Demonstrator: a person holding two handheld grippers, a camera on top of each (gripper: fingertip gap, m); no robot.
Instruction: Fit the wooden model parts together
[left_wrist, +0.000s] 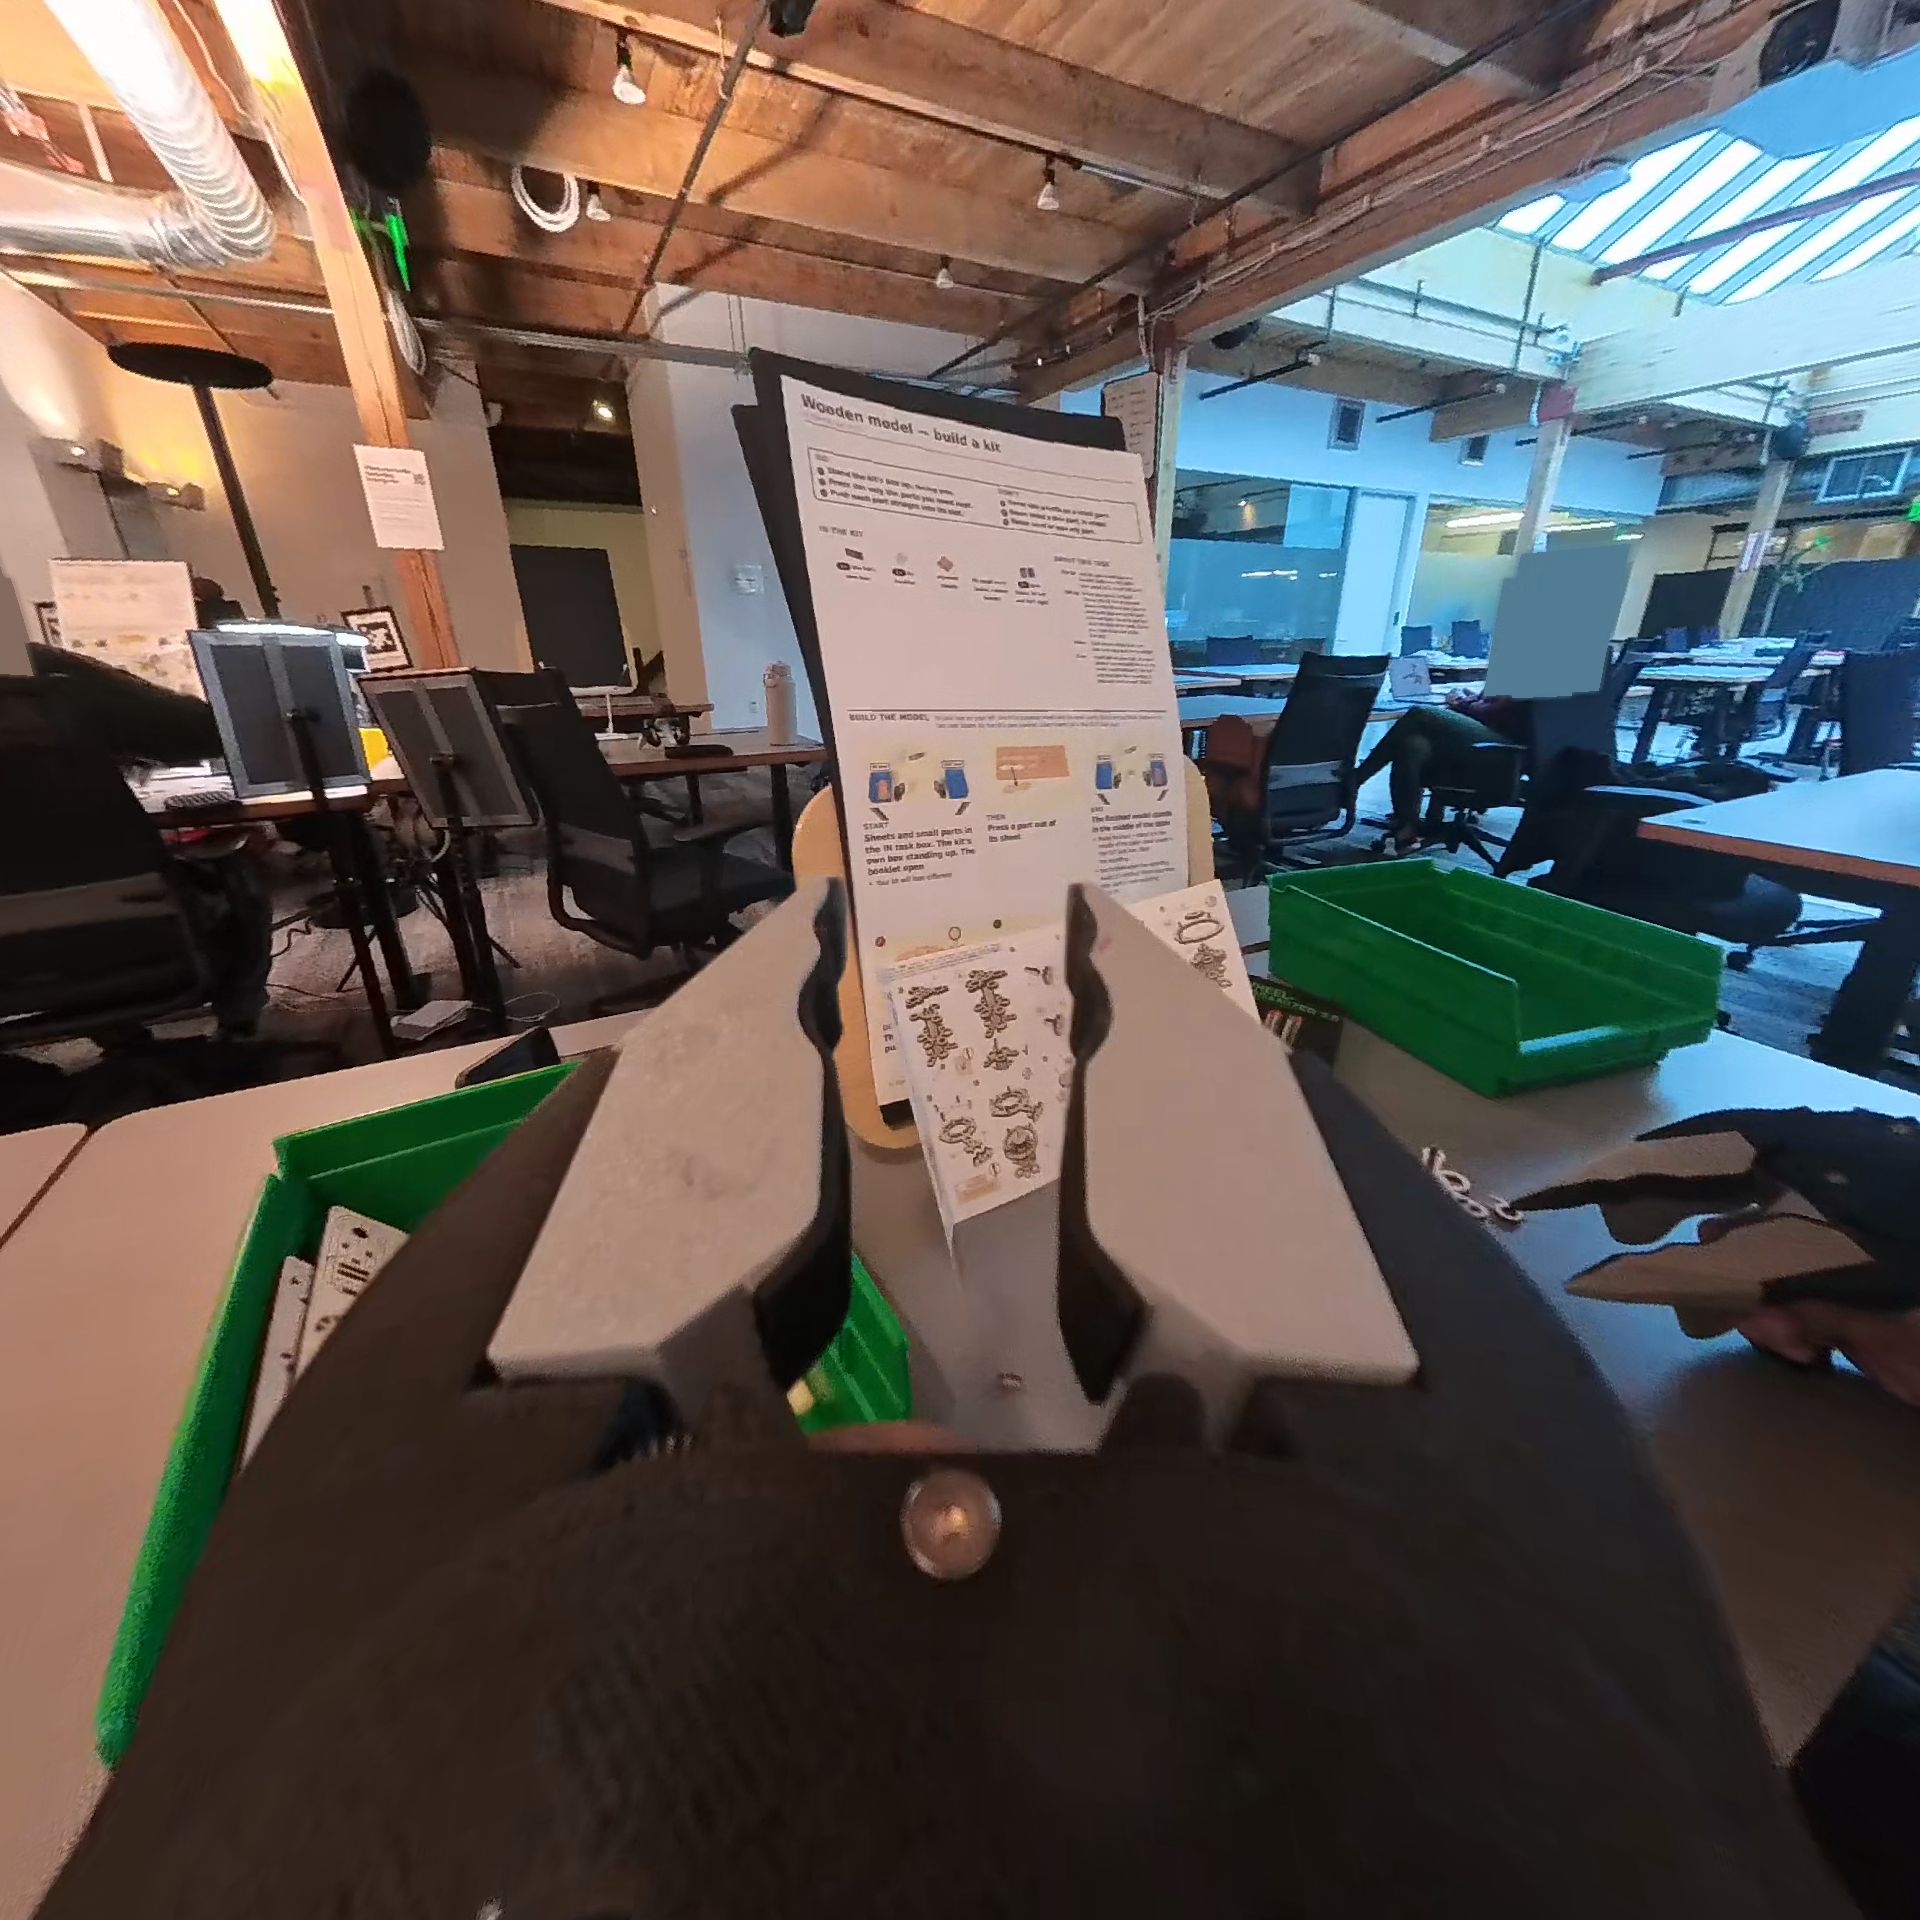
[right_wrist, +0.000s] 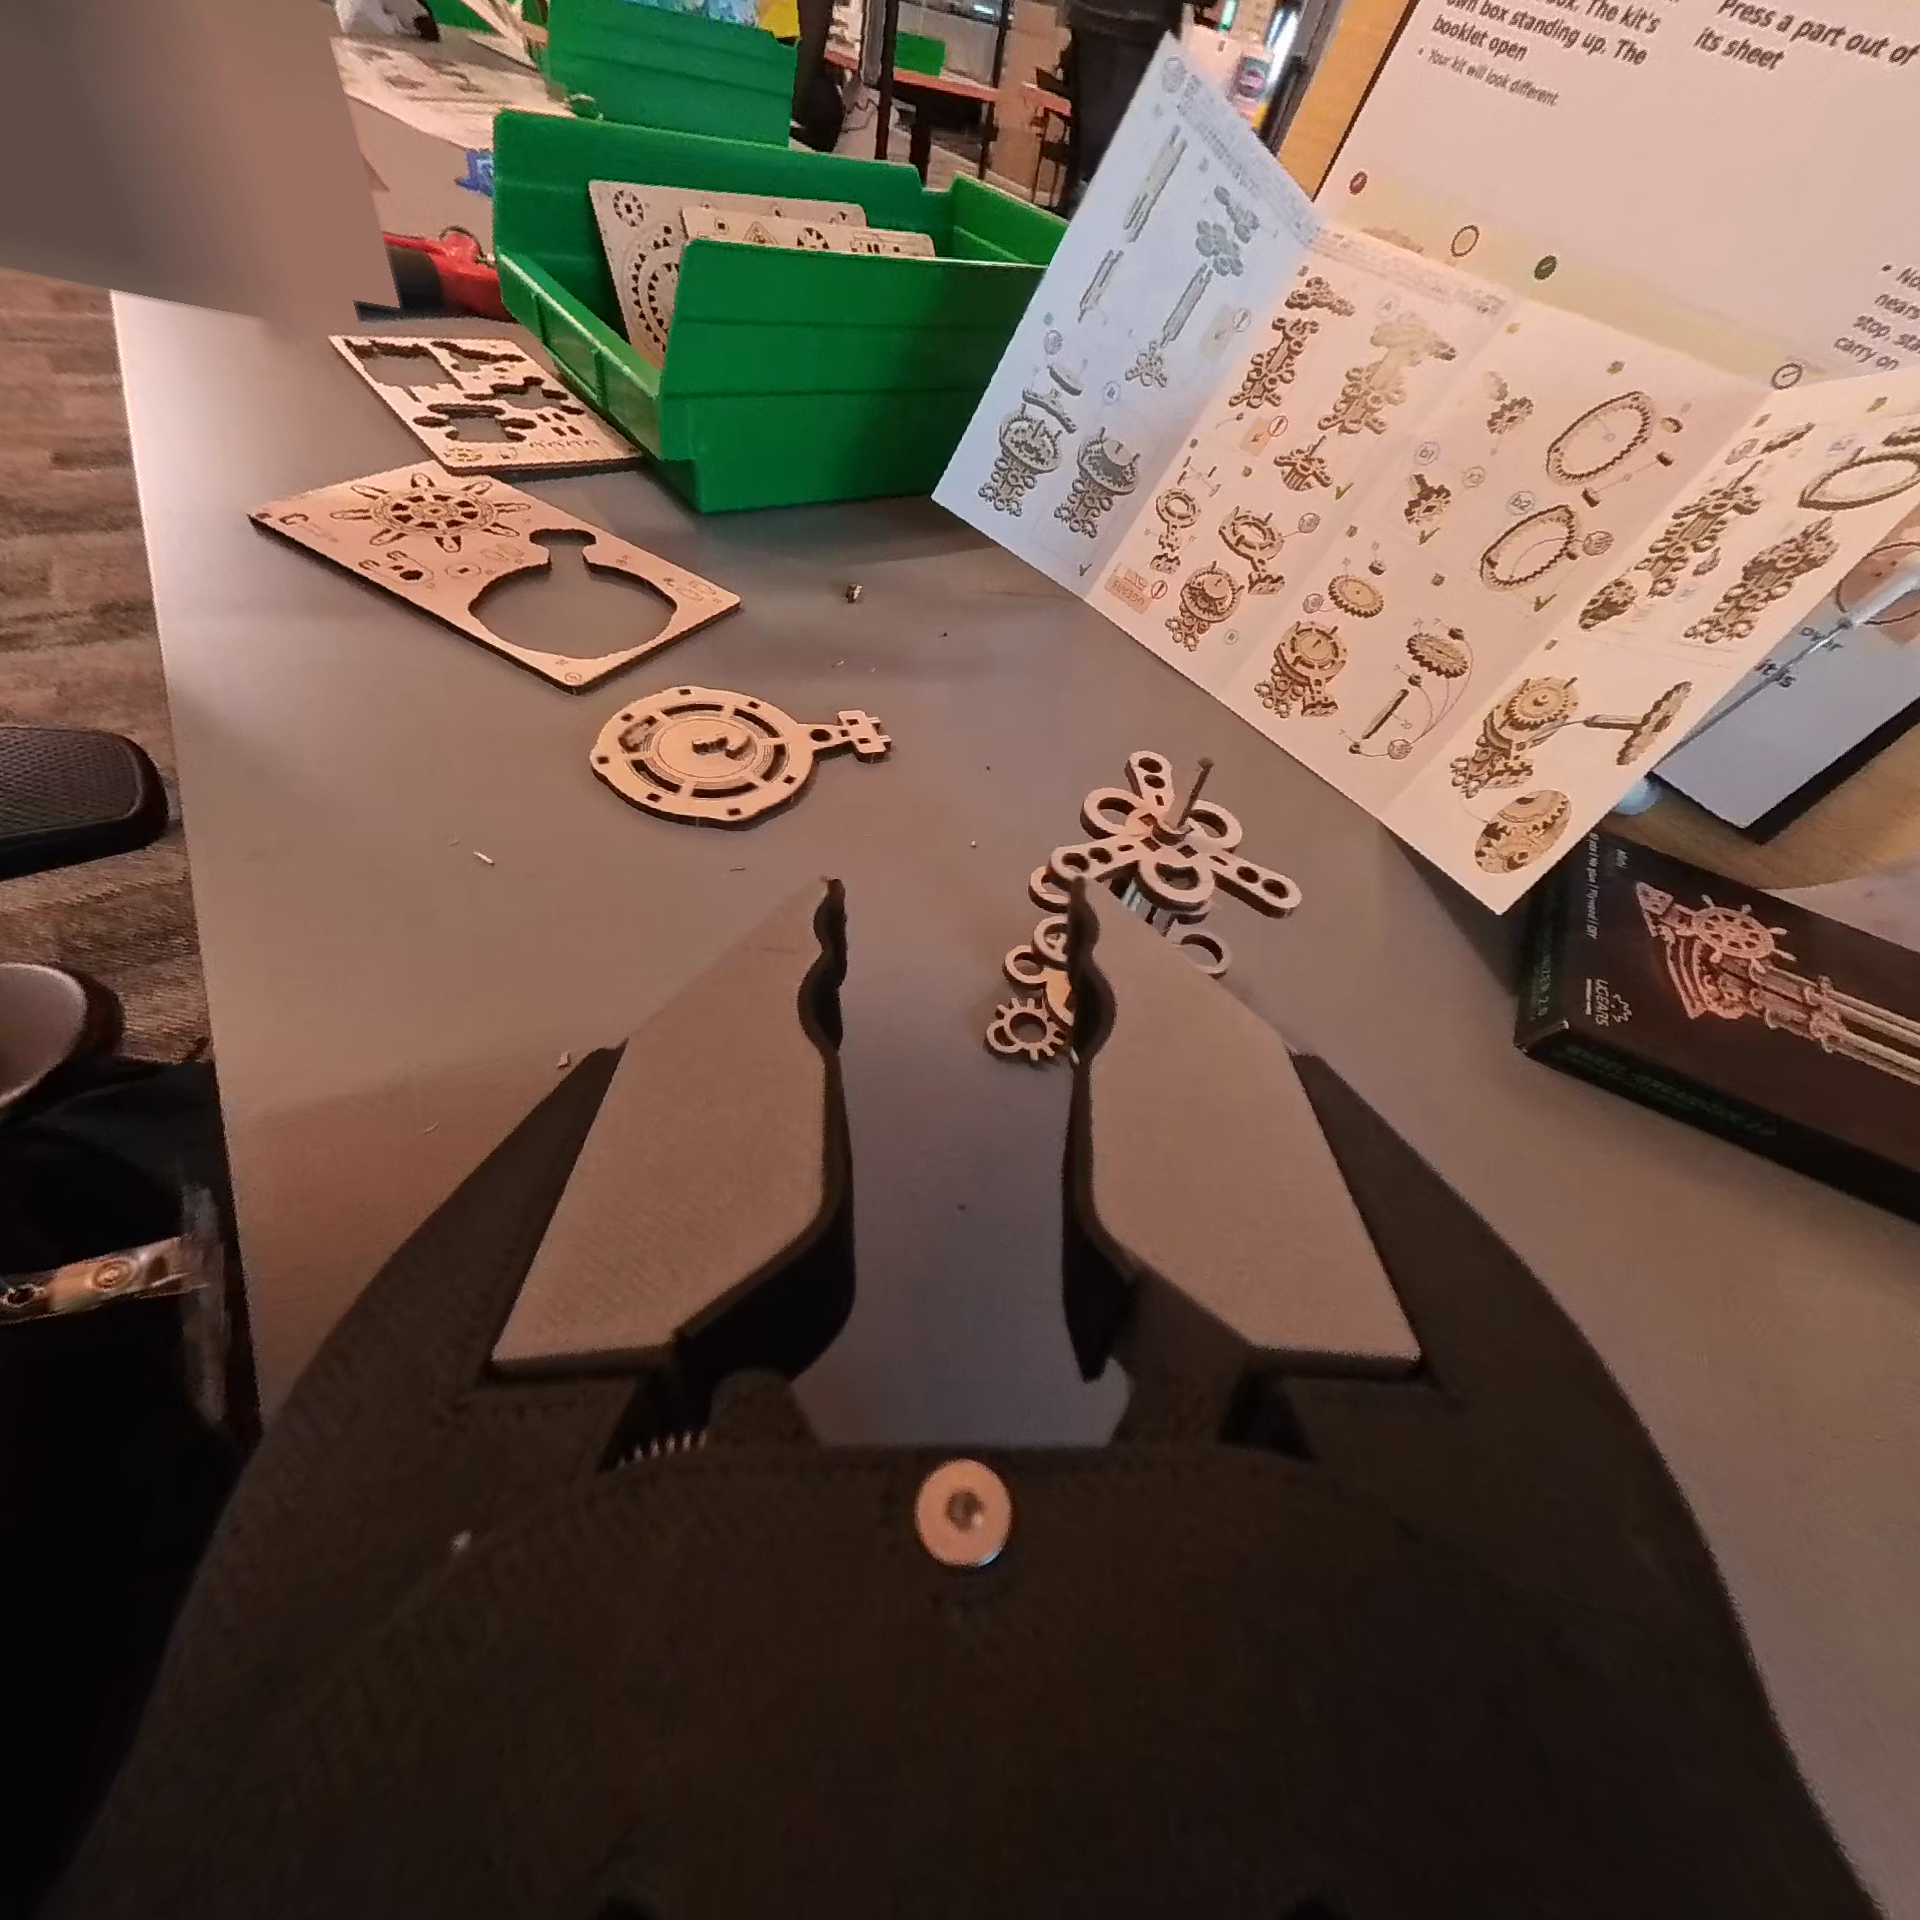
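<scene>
In the right wrist view my right gripper (right_wrist: 956, 904) is open and empty, low over the grey table (right_wrist: 416, 935). A part-built wooden assembly (right_wrist: 1153, 862) of ringed arms with a thin pin upright in it stands just past my right fingertip (right_wrist: 1086, 920). A small wooden gear (right_wrist: 1023, 1031) lies beside that finger. A round wooden disc part (right_wrist: 717, 753) with a stem lies ahead to the left. In the left wrist view my left gripper (left_wrist: 951, 914) is open and empty, raised and facing the instruction sheet (left_wrist: 977, 665). The right gripper (left_wrist: 1725, 1236) shows at the right there.
Two punched-out wooden sheets (right_wrist: 488, 566) (right_wrist: 483, 410) lie at the far left. A green bin (right_wrist: 769, 343) holds more sheets and also shows in the left wrist view (left_wrist: 312, 1226). The folded booklet (right_wrist: 1403, 520) stands ahead right, the dark kit box (right_wrist: 1714, 997) at right. Another green bin (left_wrist: 1486, 966) sits at right. My right fingertips sit around 40 centimeters from my left ones. My right gripper is the nearer one to the small wooden gear (right_wrist: 1023, 1031): about 7 centimeters, against 40 centimeters.
</scene>
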